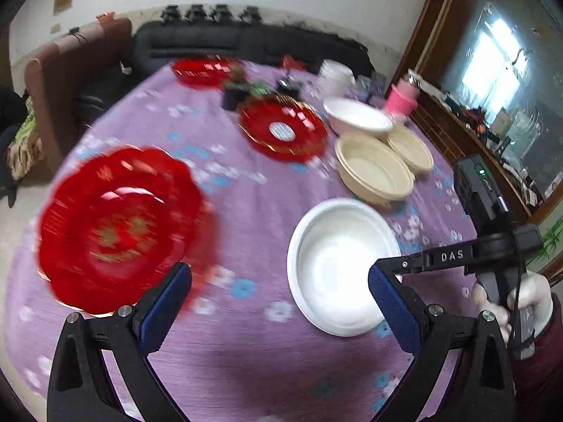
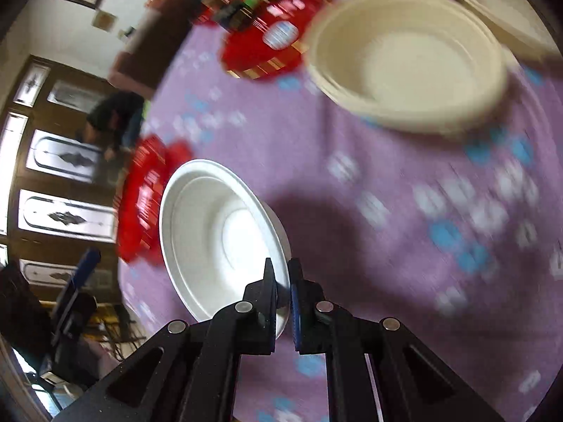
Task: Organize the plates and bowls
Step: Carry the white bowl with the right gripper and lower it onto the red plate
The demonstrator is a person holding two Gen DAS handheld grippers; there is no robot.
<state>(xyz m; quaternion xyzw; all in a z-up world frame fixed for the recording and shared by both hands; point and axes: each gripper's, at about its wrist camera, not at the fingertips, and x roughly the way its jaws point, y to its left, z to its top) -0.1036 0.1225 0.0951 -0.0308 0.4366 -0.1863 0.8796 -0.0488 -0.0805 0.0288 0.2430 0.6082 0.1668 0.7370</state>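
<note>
My right gripper [image 2: 282, 283] is shut on the near rim of a white bowl [image 2: 218, 232], which tilts above the purple cloth. The left wrist view shows the same white bowl [image 1: 334, 267] with the right gripper [image 1: 381, 271] clamped on its right rim. My left gripper [image 1: 278, 302] is open with only cloth between its fingers. A red scalloped plate [image 1: 119, 228] lies just beyond its left finger. Two cream bowls [image 1: 373, 172] [image 1: 411, 147], another white bowl [image 1: 355, 116] and a red plate with gold trim [image 1: 281, 130] sit farther back.
The round table's purple flowered cloth [image 1: 253, 193] carries a third red plate [image 1: 204, 70], a small potted plant [image 1: 239, 88], white containers [image 1: 334, 74] and a pink cup [image 1: 401, 98] at the back. A black sofa [image 1: 246, 42] and a wooden cabinet [image 1: 492, 123] stand beyond.
</note>
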